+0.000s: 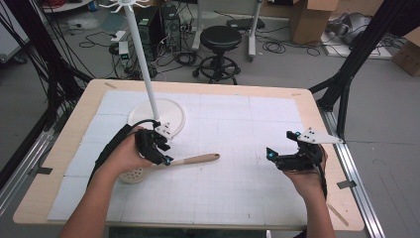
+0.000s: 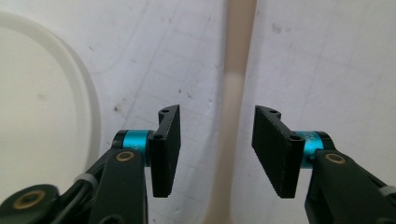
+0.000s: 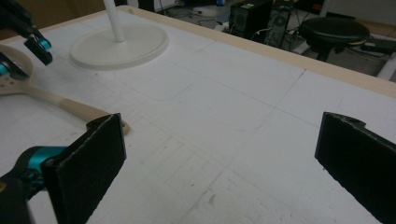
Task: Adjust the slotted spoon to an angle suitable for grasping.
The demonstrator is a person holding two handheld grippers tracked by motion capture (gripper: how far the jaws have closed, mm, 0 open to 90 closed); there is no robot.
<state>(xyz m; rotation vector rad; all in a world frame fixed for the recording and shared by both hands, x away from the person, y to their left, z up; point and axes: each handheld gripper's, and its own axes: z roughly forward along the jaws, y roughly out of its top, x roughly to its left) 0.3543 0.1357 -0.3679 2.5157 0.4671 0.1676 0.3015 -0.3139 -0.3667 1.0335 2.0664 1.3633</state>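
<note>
between left fingers (image 2: 170,149), untouched: spoon handle (image 2: 232,93)

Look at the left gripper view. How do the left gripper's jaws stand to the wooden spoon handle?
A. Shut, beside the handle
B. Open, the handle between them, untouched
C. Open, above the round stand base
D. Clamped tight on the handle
B: the left gripper stands open, with a gap each side of the wooden spoon handle.
</note>
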